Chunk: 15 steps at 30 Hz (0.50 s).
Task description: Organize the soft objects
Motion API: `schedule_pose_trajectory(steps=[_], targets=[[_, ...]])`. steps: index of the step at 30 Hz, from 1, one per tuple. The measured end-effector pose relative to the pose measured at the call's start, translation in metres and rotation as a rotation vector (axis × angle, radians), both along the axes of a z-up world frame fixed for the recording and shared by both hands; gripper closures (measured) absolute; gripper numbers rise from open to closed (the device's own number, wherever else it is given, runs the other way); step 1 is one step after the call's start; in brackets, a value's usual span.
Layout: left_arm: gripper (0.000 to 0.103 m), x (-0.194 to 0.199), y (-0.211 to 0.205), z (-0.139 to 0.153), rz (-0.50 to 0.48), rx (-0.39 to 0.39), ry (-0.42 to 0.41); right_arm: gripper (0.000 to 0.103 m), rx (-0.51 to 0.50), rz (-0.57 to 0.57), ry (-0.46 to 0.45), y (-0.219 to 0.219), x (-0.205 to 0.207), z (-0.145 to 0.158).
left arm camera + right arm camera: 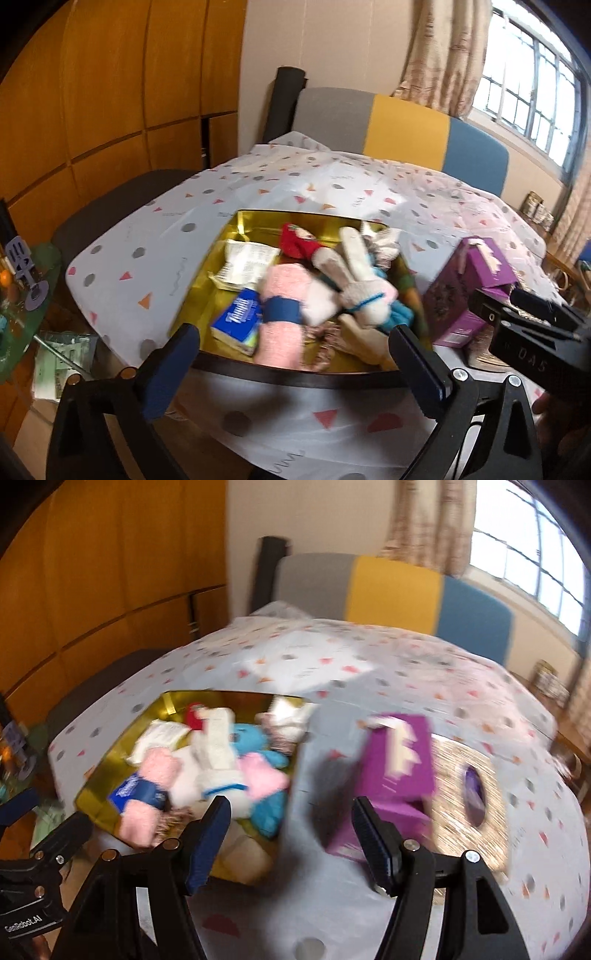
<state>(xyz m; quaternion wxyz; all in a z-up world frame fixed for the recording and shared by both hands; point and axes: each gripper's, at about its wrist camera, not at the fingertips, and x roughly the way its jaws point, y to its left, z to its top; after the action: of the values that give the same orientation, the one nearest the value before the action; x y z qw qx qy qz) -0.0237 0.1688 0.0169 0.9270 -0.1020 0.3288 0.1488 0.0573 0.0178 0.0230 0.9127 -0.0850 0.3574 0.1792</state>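
Observation:
A gold-lined box [236,221] on the patterned tablecloth holds soft things. Among them are a pink rolled towel with a blue band [280,295], a white plush rabbit [362,280], a red plush [295,240] and a blue tissue pack [240,317]. My left gripper [293,334] hangs open and wide above the box's near rim, with nothing between its fingers. In the blurred right wrist view the box [170,698] lies to the left, with the pink roll [155,771] and the white plush [218,753] in it. My right gripper [290,803] is open and empty over the cloth between the box and a purple carton [399,760].
The purple carton [469,284] stands right of the box, beside a glittery round mat [461,794]. A grey, yellow and blue chair back [406,125] rises behind the table. Wooden wardrobe doors [110,92] fill the left. A cluttered green side table [22,295] is at the far left.

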Motion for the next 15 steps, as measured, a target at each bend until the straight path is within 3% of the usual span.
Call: schedule_pose_trajectory(steps=[6,11,15], targets=[[0.000,0.007,-0.029,-0.004,-0.041,0.010,0.012,0.034,0.013,-0.161,-0.024,-0.040,-0.019,-0.006],[0.000,0.007,-0.046,-0.005,-0.037,0.078,0.016,0.034,0.014,-0.207,-0.032,-0.055,-0.022,-0.010],[0.000,0.006,-0.044,-0.005,-0.027,0.063,0.006,0.034,0.028,-0.214,-0.047,-0.057,-0.025,-0.008]])
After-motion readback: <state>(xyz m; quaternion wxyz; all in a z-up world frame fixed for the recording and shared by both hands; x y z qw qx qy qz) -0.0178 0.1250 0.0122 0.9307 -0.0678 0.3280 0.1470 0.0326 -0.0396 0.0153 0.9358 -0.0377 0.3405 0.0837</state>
